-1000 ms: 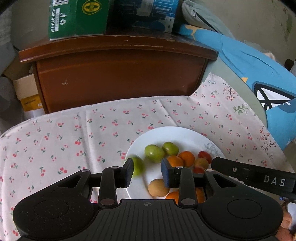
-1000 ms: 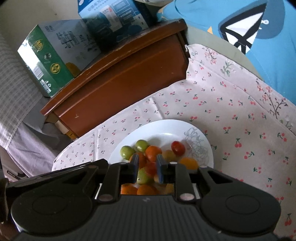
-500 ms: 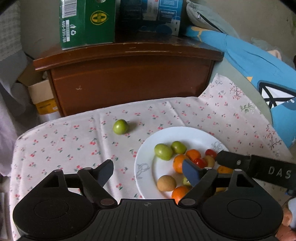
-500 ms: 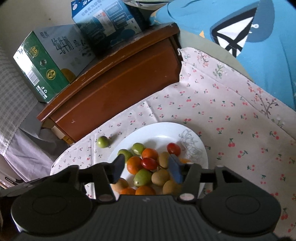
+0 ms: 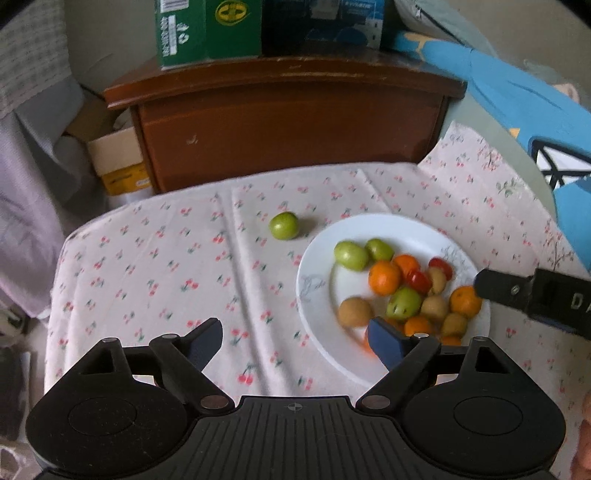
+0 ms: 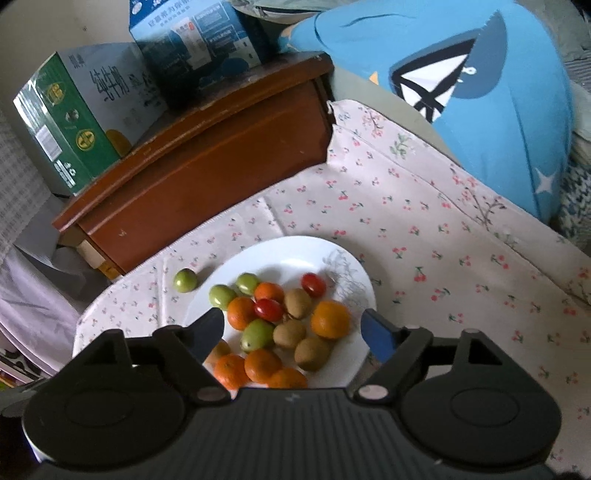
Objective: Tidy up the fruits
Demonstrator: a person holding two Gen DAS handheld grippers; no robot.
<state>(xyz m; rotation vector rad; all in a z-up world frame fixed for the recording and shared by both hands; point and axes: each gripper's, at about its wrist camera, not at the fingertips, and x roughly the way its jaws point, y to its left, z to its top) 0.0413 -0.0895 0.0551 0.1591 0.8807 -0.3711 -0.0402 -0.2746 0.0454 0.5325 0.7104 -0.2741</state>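
A white plate (image 5: 317, 266) (image 6: 280, 258) on the cherry-print cloth holds a pile of oranges (image 6: 330, 319), kiwis, green fruits and cherry tomatoes (image 6: 268, 309). One green fruit (image 5: 283, 226) (image 6: 185, 280) lies alone on the cloth just left of the plate. My left gripper (image 5: 295, 334) hovers over the plate's left rim. Its jaws are opening and nothing is between them. My right gripper (image 6: 293, 325) hangs above the pile, jaws opening wide and clear of the fruit. A black bar of the right gripper (image 5: 517, 291) crosses the plate's right edge in the left wrist view.
A brown wooden cabinet (image 5: 288, 122) stands right behind the table, with a green carton (image 5: 207, 29) and a blue carton (image 6: 199, 44) on top. A blue cushion (image 6: 480, 92) borders the right side. Cardboard boxes (image 5: 118, 155) sit beyond the table's left edge.
Both grippers went from nearly shut to wide open. A green fruit seen at the left jaws now lies on the cloth left of the plate. The left gripper has drawn back from the plate.
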